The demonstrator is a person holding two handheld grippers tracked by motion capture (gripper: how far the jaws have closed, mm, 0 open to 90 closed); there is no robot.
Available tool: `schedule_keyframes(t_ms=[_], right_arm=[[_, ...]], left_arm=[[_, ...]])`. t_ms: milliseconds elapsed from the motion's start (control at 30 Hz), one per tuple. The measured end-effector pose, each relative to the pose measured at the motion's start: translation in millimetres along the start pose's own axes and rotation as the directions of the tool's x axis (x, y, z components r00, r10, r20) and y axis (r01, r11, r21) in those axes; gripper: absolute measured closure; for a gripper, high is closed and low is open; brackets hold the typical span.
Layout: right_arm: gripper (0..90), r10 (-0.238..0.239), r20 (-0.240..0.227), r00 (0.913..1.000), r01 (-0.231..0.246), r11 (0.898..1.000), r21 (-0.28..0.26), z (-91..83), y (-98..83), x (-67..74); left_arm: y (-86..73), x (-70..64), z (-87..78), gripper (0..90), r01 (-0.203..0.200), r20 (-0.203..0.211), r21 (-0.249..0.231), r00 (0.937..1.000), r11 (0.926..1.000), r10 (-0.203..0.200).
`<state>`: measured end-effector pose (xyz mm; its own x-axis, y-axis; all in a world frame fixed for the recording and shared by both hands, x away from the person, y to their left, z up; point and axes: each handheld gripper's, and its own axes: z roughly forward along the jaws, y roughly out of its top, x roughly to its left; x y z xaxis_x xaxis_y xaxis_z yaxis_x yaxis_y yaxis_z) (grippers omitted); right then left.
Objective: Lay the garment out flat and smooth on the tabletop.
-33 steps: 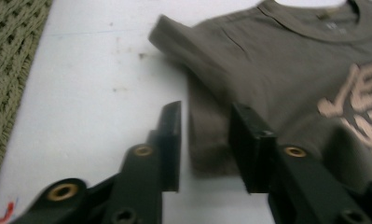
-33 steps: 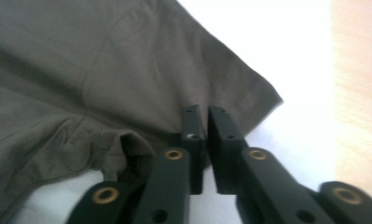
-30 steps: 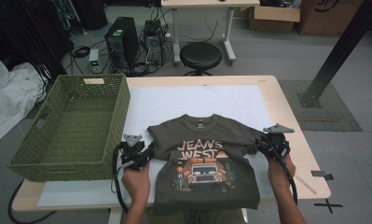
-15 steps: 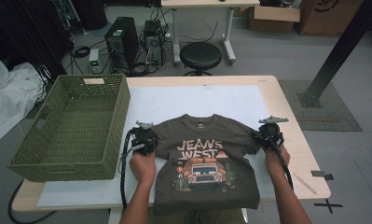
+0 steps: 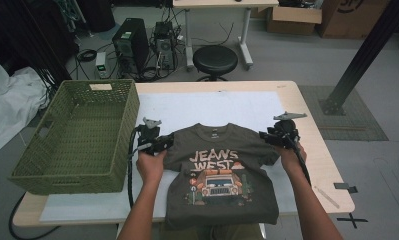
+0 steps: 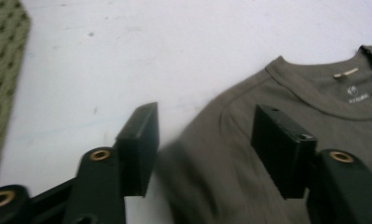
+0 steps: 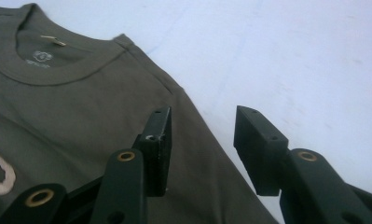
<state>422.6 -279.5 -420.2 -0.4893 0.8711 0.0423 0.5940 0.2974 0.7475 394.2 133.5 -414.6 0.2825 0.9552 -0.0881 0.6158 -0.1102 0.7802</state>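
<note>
My left gripper (image 6: 204, 140) has jaws apart, just been opening, nothing pinched: the shirt's shoulder edge lies under the gap, loose, pads off the cloth. Same for my right gripper (image 7: 202, 144): jaws apart, just been opening, the other shoulder seam runs between them but isn't clamped. In the high view the left gripper (image 5: 154, 141) sits at the shirt's left sleeve and the right gripper (image 5: 278, 137) at the right sleeve, both further up the table than a second ago, when they were down by the shirt's sides. Half a second ago both looked pinched on the sleeves; now released. The t-shirt (image 5: 222, 172) lies flat, print up, collar away from me, on the white mat (image 5: 217, 107), hem hanging near the table's front edge. It sits a bit further up the mat than before, shoulders spread out wider. My read: the pull-and-flatten step is done, shirt let go, next is probably a new grab for a fold. The green basket (image 5: 74, 140) stands just left of the shirt, nothing in it, left gripper close to its wall. Wooden table (image 5: 317, 150) underneath.
</note>
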Motion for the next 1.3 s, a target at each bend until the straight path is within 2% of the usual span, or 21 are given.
schedule_keyframes(t_ms=[133, 233, 300, 367, 400, 433, 467, 533, 600, 700, 833, 867, 900, 933, 967, 1000, 1067, 1100, 1167, 1233, 1300], right_arm=[[50.0, -0.039, -0.061, 0.9974, 0.040, 0.999, 0.023, 20.2, 9.4, 1.5], [49.5, -0.007, -0.100, 0.9949, 0.011, 0.999, 0.044, 34.8, 10.7, -1.4], [52.2, -0.008, -0.113, 0.9935, 0.015, 0.998, 0.061, 40.7, 10.6, -1.0], [59.2, -0.045, -0.102, 0.9937, 0.052, 0.996, 0.071, 43.8, 10.7, 1.5], [70.4, -0.048, -0.105, 0.9933, 0.056, 0.996, 0.071, 43.9, 11.0, 0.7], [84.5, -0.039, -0.127, 0.9911, 0.048, 0.996, 0.070, 44.1, 11.2, -1.8], [85.7, -0.030, -0.155, 0.9875, 0.042, 0.996, 0.074, 45.2, 11.6, -4.0], [86.6, -0.053, -0.164, 0.9850, 0.067, 0.995, 0.080, 48.0, 15.7, -6.4], [86.5, -0.093, -0.111, 0.9894, 0.102, 0.992, 0.078, 51.0, 23.2, -5.0], [86.4, -0.115, -0.047, 0.9923, 0.116, 0.993, 0.027, 53.6, 33.7, -3.1], [86.2, -0.165, 0.049, 0.9851, 0.165, 0.986, -0.004, 61.2, 47.5, 2.7], [86.1, -0.188, 0.091, 0.9780, 0.190, 0.982, -0.011, 65.4, 51.7, 6.2], [86.0, -0.200, 0.116, 0.9729, 0.202, 0.979, -0.007, 67.6, 53.3, 8.0], [85.8, -0.203, 0.139, 0.9693, 0.203, 0.979, 0.011, 71.7, 55.3, 9.1], [85.0, -0.186, 0.144, 0.9719, 0.184, 0.982, 0.027, 76.3, 56.2, 8.8], [82.2, -0.166, 0.136, 0.9768, 0.162, 0.986, 0.040, 80.4, 56.3, 7.7], [70.9, -0.130, 0.132, 0.9826, 0.127, 0.991, 0.030, 81.6, 55.1, 5.7], [67.7, -0.090, 0.122, 0.9884, 0.090, 0.996, 0.003, 76.5, 54.4, 2.8], [61.6, -0.021, 0.106, 0.9941, 0.027, 0.998, -0.052, 61.5, 52.7, -4.4], [61.2, 0.047, 0.074, 0.9962, -0.037, 0.991, -0.129, 42.8, 46.2, -12.5], [62.3, 0.130, 0.029, 0.9911, -0.121, 0.973, -0.198, 19.1, 33.1, -23.1]], left_arm=[[17.1, -0.8, 25.4, 40.6, -0.055, 0.059, 0.057, 0.9969, 0.9968, 0.052], [19.9, 0.3, 42.8, 41.9, -0.078, 0.068, 0.104, 0.9952, 0.9915, 0.071], [17.0, 2.3, 55.4, 43.3, -0.106, 0.082, 0.169, 0.9922, 0.9799, 0.094], [13.7, 2.7, 56.7, 49.4, -0.147, 0.081, 0.149, 0.9874, 0.9778, 0.136], [15.0, 4.0, 56.2, 61.8, -0.141, 0.094, 0.156, 0.9874, 0.9777, 0.127], [17.4, 4.7, 56.2, 83.4, -0.143, 0.117, 0.167, 0.9853, 0.9754, 0.125], [19.7, 4.4, 57.0, 84.9, -0.137, 0.115, 0.183, 0.9865, 0.9735, 0.117], [28.4, 2.4, 59.6, 86.2, -0.158, 0.102, 0.220, 0.9851, 0.9625, 0.139], [36.2, 1.9, 59.5, 86.3, -0.153, 0.068, 0.185, 0.9874, 0.9707, 0.143], [50.2, 4.5, 57.9, 86.2, -0.109, 0.040, 0.126, 0.9937, 0.9860, 0.105], [67.5, 0.0, 62.3, 85.6, -0.123, -0.037, 0.074, 0.9914, 0.9896, 0.126], [68.4, -1.8, 63.2, 85.0, -0.121, -0.055, 0.062, 0.9907, 0.9907, 0.124], [68.0, -4.4, 64.5, 79.8, -0.109, -0.084, 0.041, 0.9902, 0.9932, 0.112], [67.8, -8.0, 66.2, 66.0, -0.072, -0.102, 0.054, 0.9919, 0.9960, 0.077], [66.9, -12.7, 67.1, 60.4, -0.058, -0.103, 0.073, 0.9926, 0.9956, 0.066], [65.9, -16.8, 66.5, 56.9, -0.067, -0.105, 0.077, 0.9916, 0.9947, 0.075], [62.1, -26.8, 60.3, 55.8, -0.130, -0.142, 0.055, 0.9805, 0.9900, 0.136], [60.0, -28.2, 56.6, 54.8, -0.135, -0.160, 0.044, 0.9770, 0.9898, 0.141], [56.0, -26.9, 50.3, 51.9, -0.119, -0.179, 0.057, 0.9756, 0.9913, 0.127], [46.2, -23.7, 39.6, 51.3, -0.107, -0.215, 0.044, 0.9700, 0.9932, 0.114], [31.6, -19.2, 28.1, 52.3, -0.066, -0.222, 0.029, 0.9725, 0.9974, 0.071]])
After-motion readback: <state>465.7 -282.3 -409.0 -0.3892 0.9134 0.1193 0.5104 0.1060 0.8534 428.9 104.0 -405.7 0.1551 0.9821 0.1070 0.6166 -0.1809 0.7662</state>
